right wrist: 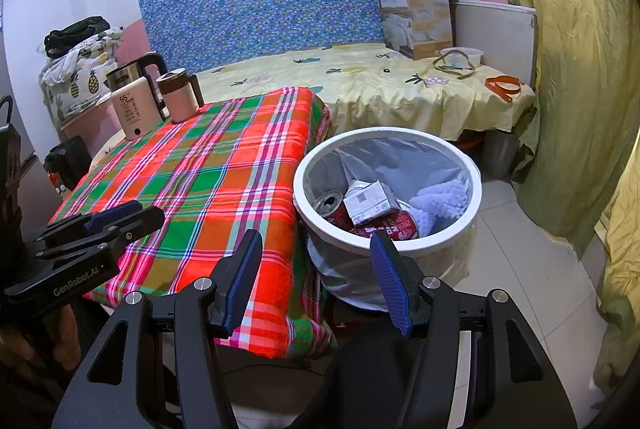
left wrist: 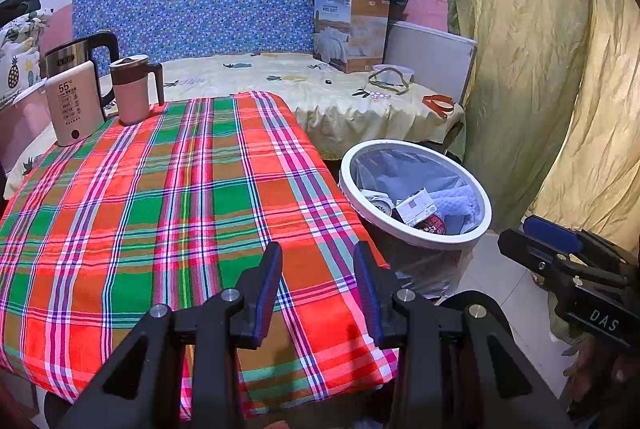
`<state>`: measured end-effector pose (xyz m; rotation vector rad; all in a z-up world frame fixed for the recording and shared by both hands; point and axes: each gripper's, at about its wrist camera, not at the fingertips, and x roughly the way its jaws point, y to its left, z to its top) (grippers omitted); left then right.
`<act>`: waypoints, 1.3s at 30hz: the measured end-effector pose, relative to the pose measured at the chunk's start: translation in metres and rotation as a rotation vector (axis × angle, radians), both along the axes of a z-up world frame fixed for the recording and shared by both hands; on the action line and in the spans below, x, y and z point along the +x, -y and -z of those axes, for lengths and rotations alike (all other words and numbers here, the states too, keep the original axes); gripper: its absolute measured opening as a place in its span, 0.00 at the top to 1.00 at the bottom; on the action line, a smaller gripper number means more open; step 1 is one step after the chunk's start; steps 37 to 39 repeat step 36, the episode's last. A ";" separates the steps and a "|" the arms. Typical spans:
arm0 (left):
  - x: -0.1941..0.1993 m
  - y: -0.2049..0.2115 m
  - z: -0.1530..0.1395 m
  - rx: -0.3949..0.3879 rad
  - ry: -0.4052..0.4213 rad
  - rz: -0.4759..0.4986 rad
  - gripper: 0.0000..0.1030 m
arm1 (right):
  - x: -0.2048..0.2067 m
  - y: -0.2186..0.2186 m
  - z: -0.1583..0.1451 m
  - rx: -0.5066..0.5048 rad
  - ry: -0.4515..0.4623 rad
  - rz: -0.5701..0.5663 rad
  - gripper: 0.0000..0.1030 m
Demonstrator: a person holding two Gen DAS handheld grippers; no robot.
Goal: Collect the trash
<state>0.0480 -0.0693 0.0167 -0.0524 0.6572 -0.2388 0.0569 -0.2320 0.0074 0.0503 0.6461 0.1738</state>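
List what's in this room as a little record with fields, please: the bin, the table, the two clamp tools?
bin: white-rimmed bin on the floor beside the table, lined with a bag
in the bin: drink cans, a small carton, something pale and fluffy
table: plaid cloth; kettle, mug and white device at its far corner
left gripper: open, empty
right gripper: open, empty
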 end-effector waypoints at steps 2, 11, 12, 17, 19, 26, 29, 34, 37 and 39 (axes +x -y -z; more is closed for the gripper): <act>0.000 0.001 -0.001 0.001 0.002 0.001 0.63 | 0.000 0.001 0.000 0.001 0.000 0.001 0.44; -0.002 0.005 -0.002 0.011 0.003 0.000 0.63 | 0.000 0.001 0.000 0.002 0.000 0.001 0.44; -0.001 0.005 -0.002 0.011 0.002 0.000 0.63 | 0.000 0.001 0.000 0.002 0.000 0.001 0.44; -0.002 0.005 -0.001 0.013 0.001 0.002 0.63 | 0.000 0.001 0.000 0.002 -0.001 0.001 0.44; -0.002 0.006 0.000 0.015 0.000 0.004 0.63 | 0.000 0.001 0.000 0.002 -0.001 0.000 0.44; -0.001 0.007 0.001 0.019 -0.010 0.006 0.63 | 0.000 0.001 0.000 0.002 -0.002 0.002 0.44; -0.001 0.007 0.002 0.018 -0.014 0.005 0.63 | 0.000 0.001 0.000 0.002 -0.004 0.003 0.44; -0.001 0.008 0.002 0.015 -0.014 0.002 0.63 | 0.001 0.002 0.001 0.002 -0.004 0.003 0.44; -0.001 0.008 0.002 0.015 -0.016 0.004 0.63 | 0.000 0.001 0.001 0.002 -0.004 0.002 0.44; -0.001 0.008 0.002 0.015 -0.016 0.004 0.63 | 0.000 0.001 0.001 0.002 -0.004 0.002 0.44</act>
